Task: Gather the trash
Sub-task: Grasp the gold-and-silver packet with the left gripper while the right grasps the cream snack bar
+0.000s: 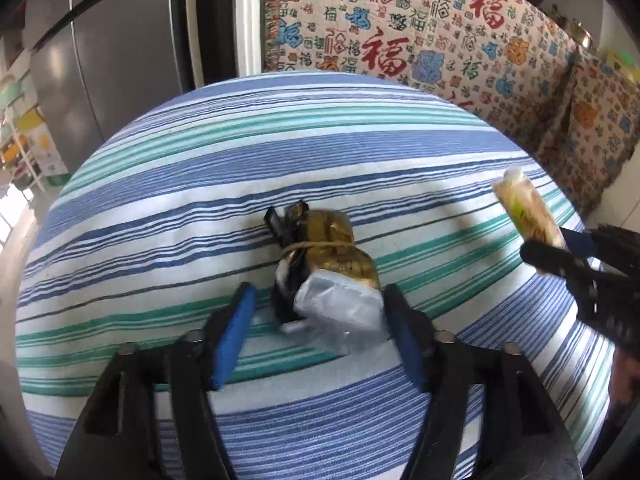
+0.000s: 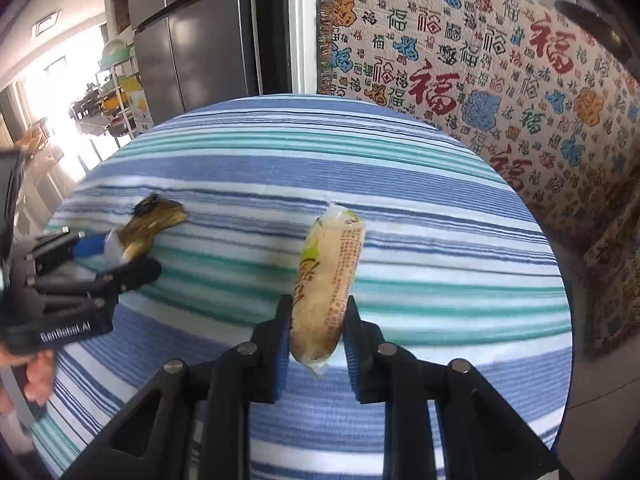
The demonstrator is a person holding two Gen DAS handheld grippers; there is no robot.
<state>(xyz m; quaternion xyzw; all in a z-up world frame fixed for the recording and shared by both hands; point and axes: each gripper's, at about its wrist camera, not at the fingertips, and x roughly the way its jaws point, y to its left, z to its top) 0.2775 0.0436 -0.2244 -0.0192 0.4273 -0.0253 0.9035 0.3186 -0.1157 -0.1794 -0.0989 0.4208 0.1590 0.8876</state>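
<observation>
A crumpled gold-and-black wrapper bundle (image 1: 332,256) tied with string, with clear plastic at its near end, lies on the striped tablecloth (image 1: 280,152). My left gripper (image 1: 320,292) is open around the bundle's near end, with a gap on the left finger's side. In the right wrist view the same bundle (image 2: 156,220) lies at the left between the left gripper's (image 2: 120,258) fingers. My right gripper (image 2: 318,304) is shut on a long beige snack packet (image 2: 328,272), held above the cloth (image 2: 400,184). The left wrist view shows that packet (image 1: 524,208) and the right gripper (image 1: 552,246) at the right edge.
Furniture draped in a cloth printed with red and blue characters (image 1: 440,32) stands behind and right of the table. A grey fridge (image 1: 112,60) is at the back left, a shelf rack (image 2: 120,92) beyond it. A person's hand (image 2: 36,376) holds the left gripper.
</observation>
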